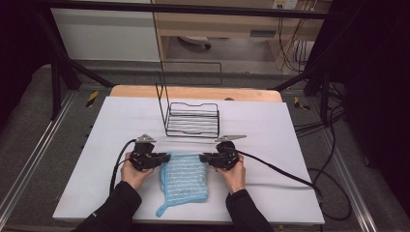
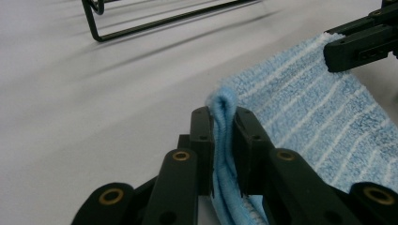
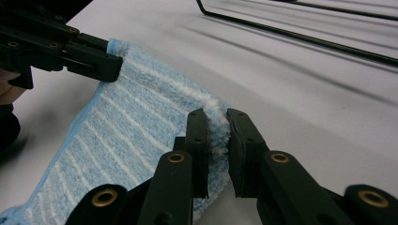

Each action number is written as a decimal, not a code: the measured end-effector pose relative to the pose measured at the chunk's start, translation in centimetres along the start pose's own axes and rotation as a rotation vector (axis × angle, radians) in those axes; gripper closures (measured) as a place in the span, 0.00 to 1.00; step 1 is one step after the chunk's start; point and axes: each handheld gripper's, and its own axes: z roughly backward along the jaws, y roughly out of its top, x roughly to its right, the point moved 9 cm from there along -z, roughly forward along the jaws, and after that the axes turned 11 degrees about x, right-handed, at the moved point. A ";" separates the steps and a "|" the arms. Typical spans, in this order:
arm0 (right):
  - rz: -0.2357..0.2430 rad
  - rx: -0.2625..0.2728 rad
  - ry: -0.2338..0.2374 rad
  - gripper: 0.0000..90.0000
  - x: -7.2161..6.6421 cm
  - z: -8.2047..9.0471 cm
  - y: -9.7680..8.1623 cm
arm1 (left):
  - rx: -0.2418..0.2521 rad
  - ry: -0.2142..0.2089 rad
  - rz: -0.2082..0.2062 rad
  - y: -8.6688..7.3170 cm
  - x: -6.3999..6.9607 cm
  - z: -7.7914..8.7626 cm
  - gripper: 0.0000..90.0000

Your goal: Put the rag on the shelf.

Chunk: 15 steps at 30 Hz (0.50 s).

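Low in the high view, a blue striped cloth [image 1: 185, 180] lies on the white worktop [image 1: 270, 135], its loop tail pointing to the bottom of the frame. The left tool [image 1: 167, 158] pinches the cloth's upper left corner, and the left gripper view shows the edge folded tight between the jaws. The right tool [image 1: 203, 157] clamps the upper right corner likewise, fluffy edge squeezed between its jaws. Farther up, at frame centre, stands a black wire rack [image 1: 192, 120].
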 end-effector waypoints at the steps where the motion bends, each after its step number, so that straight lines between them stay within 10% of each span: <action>1: -0.001 0.000 -0.002 0.89 -0.1 0.1 0.1 | 0.003 0.001 -0.006 0.1 0.1 0.1 0.88; 15: 0.017 0.058 0.007 0.89 -1.0 1.6 1.2 | 0.059 -0.015 -0.026 1.4 1.2 1.4 0.88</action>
